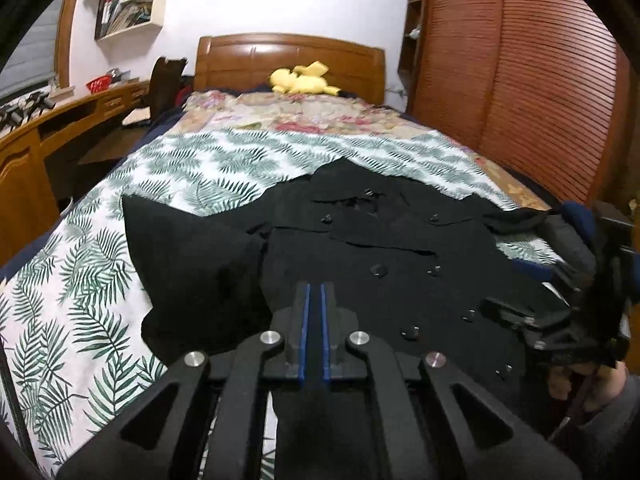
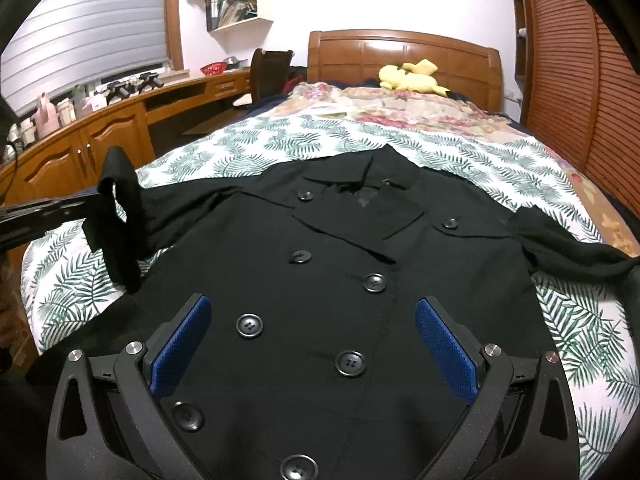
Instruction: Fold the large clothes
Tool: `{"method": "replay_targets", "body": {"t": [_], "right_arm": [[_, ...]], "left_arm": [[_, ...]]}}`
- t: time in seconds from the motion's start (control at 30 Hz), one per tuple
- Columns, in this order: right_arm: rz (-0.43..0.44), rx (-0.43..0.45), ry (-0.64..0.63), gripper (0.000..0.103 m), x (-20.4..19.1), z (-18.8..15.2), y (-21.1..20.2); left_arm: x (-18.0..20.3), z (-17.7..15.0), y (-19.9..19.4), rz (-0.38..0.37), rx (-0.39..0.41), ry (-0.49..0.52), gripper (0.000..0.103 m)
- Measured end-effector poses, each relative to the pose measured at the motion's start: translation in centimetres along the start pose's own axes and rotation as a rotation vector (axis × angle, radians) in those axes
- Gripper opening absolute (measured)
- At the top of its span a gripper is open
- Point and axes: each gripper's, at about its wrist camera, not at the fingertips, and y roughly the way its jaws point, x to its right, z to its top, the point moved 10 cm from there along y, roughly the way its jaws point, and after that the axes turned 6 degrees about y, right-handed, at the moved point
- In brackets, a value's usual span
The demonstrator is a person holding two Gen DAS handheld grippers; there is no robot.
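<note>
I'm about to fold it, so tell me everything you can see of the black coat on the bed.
The black coat is a double-breasted garment of matte, woollen-looking cloth with two columns of dark round buttons and a wide lapelled collar. It lies front up, buttoned, spread on the fern-print sheet, collar toward the headboard. One sleeve is lifted off the bed, pinched in the left tongs; the other sleeve trails flat toward the bed's edge. The right tongs hover open above its front.

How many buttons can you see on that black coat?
8 on the black coat: two near the collar, then a staggered double column down to the hem between the open right tongs. Folds may hide more.
</note>
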Motion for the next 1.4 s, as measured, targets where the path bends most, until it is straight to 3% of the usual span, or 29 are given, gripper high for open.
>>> {"method": "replay_targets", "body": {"t": [0.13, 0.37, 0.53, 0.6, 0.7, 0.87, 1.0, 1.13, 1.23, 1.3, 1.4], "right_arm": [[0.020, -0.008, -0.012, 0.103, -1.6, 0.2, 0.9], [0.097, -0.035, -0.033, 0.103, -5.7, 0.1, 2.9], [0.173, -0.065, -0.095, 0.094, -9.9, -0.4, 5.0], [0.197, -0.080, -0.124, 0.083, -11.7, -0.6, 6.0], [0.230, -0.095, -0.173, 0.077, -14.3, -0.7, 7.5], [0.274, -0.139, -0.269, 0.073, -18.0, -1.2, 10.1], [0.299, -0.203, -0.326, 0.067, -19.3, -2.4, 11.7], [0.267, -0.269, -0.323, 0.063, -18.7, -3.4, 13.4], [0.239, -0.282, -0.330, 0.047, -18.0, -3.7, 13.9], [0.230, -0.271, -0.345, 0.028, -17.9, -3.7, 13.8], [0.234, -0.226, -0.324, 0.011, -17.4, -2.8, 13.0]], "left_arm": [[-0.3, -0.5, -2.6, -0.027, 0.035, 0.000, 0.013], [-4.2, -2.0, -5.3, 0.020, 0.057, -0.023, 0.021], [-7.6, -3.0, -6.3, 0.044, 0.060, -0.058, 0.023], [-8.6, -3.4, -6.6, 0.057, 0.061, -0.067, 0.024], [-9.6, -3.7, -6.9, 0.067, 0.065, -0.080, 0.026], [-10.9, -4.2, -7.3, 0.093, 0.067, -0.089, 0.028], [-11.6, -4.8, -7.2, 0.102, 0.057, -0.097, 0.029], [-11.9, -5.1, -7.3, 0.106, 0.056, -0.095, 0.029], [-11.8, -5.2, -7.0, 0.105, 0.048, -0.101, 0.030], [-11.6, -5.2, -6.8, 0.102, 0.044, -0.101, 0.030], [-10.9, -5.1, -6.5, 0.091, 0.042, -0.095, 0.030]]}}
